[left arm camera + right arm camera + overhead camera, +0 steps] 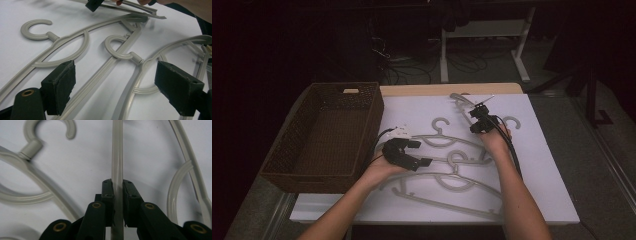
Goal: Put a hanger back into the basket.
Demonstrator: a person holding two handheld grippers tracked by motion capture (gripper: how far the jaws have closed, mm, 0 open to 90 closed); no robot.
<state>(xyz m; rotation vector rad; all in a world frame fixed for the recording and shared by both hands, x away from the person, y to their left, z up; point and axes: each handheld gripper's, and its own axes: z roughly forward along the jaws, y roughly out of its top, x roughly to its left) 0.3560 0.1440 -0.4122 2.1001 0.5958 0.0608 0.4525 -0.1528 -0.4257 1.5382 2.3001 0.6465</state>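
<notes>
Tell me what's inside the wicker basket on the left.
The basket looks empty: its woven floor shows bare, with no hangers in it. The strip of floor behind its near wall is hidden, and the dim light blurs detail.

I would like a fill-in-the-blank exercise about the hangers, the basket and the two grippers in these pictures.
1. The right gripper is shut on a grey ____.
2. The jaws of the left gripper stand ____ above the hangers on the table.
3. The brown wicker basket stands at the ____ side of the white board.
4. Inside, the basket is ____.

Missing words: hanger; open; left; empty
</notes>
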